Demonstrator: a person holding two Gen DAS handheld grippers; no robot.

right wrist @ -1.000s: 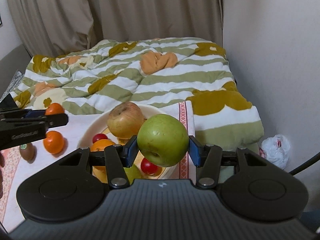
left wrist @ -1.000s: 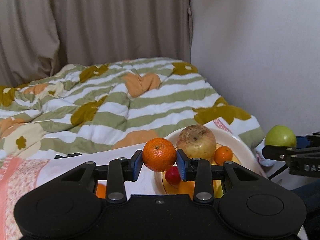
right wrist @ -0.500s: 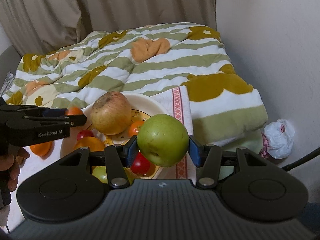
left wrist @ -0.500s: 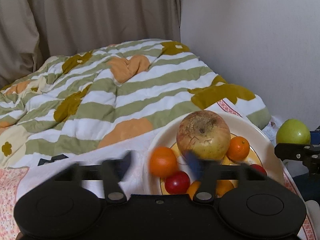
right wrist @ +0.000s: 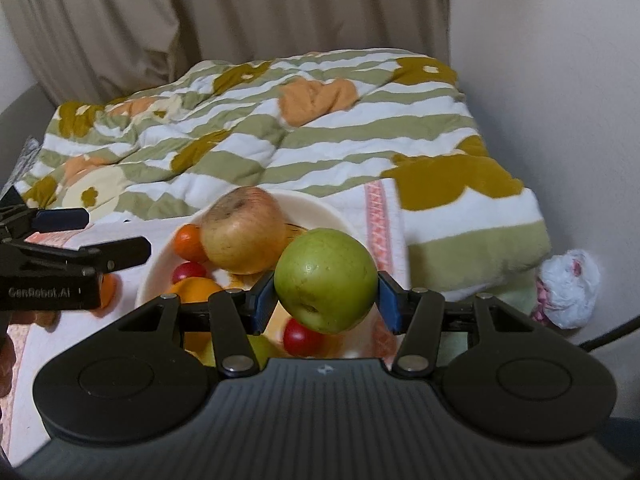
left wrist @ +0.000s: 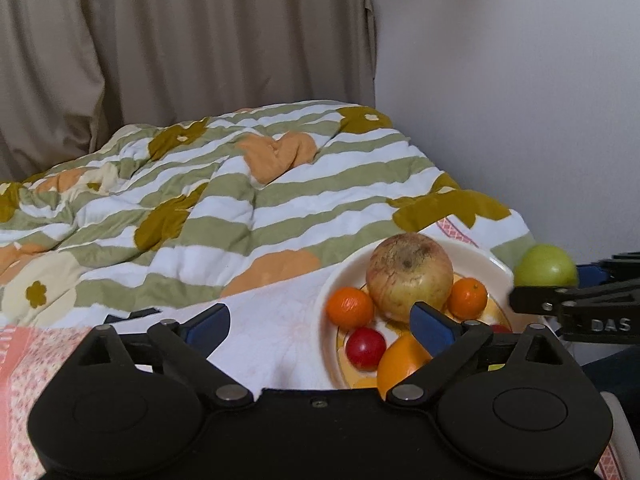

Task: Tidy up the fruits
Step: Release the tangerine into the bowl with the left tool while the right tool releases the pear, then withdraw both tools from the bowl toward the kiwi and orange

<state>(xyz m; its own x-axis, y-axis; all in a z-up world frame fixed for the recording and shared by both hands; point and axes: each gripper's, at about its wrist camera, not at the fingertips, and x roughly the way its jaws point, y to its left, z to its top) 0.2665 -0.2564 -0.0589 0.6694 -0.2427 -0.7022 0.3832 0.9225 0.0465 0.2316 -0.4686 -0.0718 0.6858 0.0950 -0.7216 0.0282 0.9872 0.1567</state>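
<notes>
Over the plate [right wrist: 320,210] with its big apple [right wrist: 244,230], we ease our right gripper [right wrist: 326,306], pinching the green apple [right wrist: 326,280], low into a gap before releasing, while our left gripper [left wrist: 320,324], jaws just opened and empty, leaves the mandarin [left wrist: 350,307] there.

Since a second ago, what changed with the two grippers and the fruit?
The left gripper let go: its jaws have just been opening, nothing between them, and the mandarin it held now lies on the plate. The right gripper stays shut on the green apple over the plate.
</notes>
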